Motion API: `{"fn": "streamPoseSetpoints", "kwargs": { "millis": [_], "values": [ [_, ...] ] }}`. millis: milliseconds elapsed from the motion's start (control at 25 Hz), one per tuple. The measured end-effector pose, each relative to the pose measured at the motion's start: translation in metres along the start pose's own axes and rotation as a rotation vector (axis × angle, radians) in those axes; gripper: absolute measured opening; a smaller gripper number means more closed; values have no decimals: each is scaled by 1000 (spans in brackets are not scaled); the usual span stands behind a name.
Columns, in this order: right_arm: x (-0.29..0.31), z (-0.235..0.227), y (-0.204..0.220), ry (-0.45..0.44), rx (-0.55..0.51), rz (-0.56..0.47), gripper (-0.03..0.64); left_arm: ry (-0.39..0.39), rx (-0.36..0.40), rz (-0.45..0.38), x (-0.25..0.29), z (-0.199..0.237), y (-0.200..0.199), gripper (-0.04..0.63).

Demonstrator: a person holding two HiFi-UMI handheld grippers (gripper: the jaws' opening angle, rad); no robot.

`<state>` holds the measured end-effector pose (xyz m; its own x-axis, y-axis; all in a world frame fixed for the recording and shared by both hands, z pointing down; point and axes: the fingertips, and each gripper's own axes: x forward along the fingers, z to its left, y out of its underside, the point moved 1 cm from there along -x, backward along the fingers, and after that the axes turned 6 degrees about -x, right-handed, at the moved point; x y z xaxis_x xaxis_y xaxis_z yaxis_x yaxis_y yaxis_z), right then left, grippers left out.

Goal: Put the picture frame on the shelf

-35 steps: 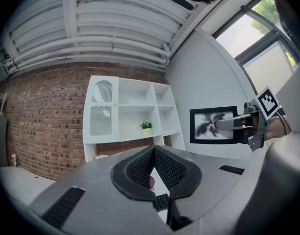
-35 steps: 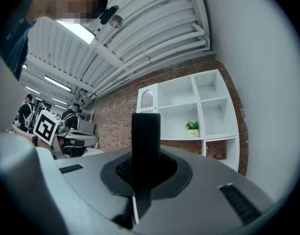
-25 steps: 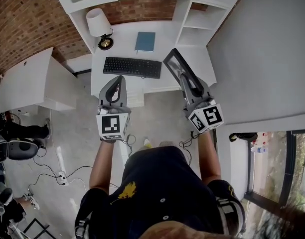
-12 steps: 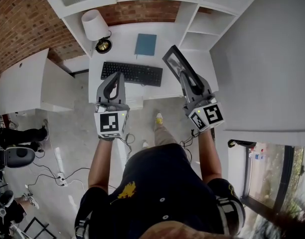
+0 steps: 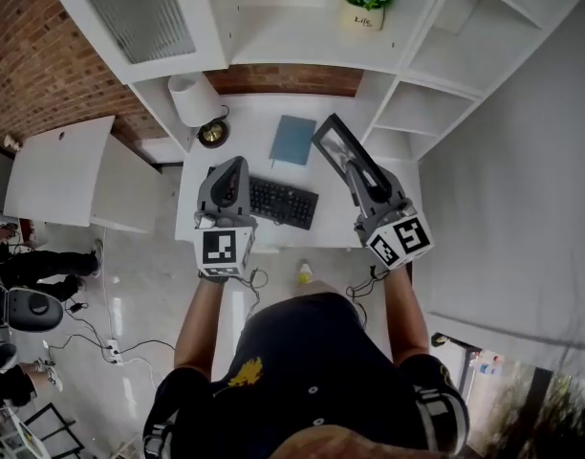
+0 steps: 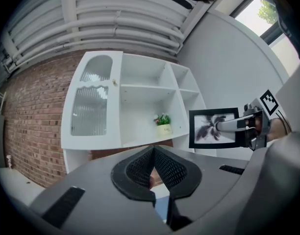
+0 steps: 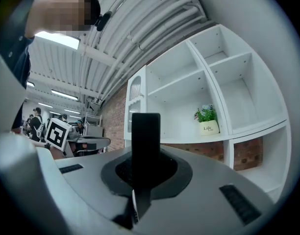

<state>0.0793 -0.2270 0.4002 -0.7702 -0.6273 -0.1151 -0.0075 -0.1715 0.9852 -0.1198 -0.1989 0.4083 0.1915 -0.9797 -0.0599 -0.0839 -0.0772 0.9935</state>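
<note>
Right gripper (image 5: 356, 176) pinches the picture frame (image 5: 337, 145) by one edge above the tabletop's (image 5: 250, 127) right end, left gripper (image 5: 229, 174) pressed together and empty; that narrow hold risks it twisting into the shelf's (image 5: 292, 52) potted plant (image 5: 365, 2).

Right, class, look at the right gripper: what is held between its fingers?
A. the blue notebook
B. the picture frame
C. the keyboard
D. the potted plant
B: the right gripper has its fingers closed on the picture frame, whose dark edge stands between them in the right gripper view.
</note>
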Motion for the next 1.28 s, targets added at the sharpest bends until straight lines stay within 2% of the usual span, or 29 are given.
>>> {"fn": "streamPoseSetpoints", "kwargs": {
  "millis": [280,440,600,720,920,1280],
  "values": [
    [46,-55,3,-120,21,-32,15,-46,42,44,62,-5,-4,18],
    [73,-75,6,-178,45,-45,15,-48,65,62,90,-1,-1,18],
    [98,-87,5,-222,51,-42,15,-42,75,46,111,5,-8,18],
    [116,-86,0,-239,47,-44,15,-38,83,35,122,15,-14,18],
    [135,-88,-8,-238,46,-37,15,-21,43,13,133,32,-19,18],
    [180,-102,-36,-252,30,-32,15,12,21,-27,159,65,-40,18]
  ]
}}
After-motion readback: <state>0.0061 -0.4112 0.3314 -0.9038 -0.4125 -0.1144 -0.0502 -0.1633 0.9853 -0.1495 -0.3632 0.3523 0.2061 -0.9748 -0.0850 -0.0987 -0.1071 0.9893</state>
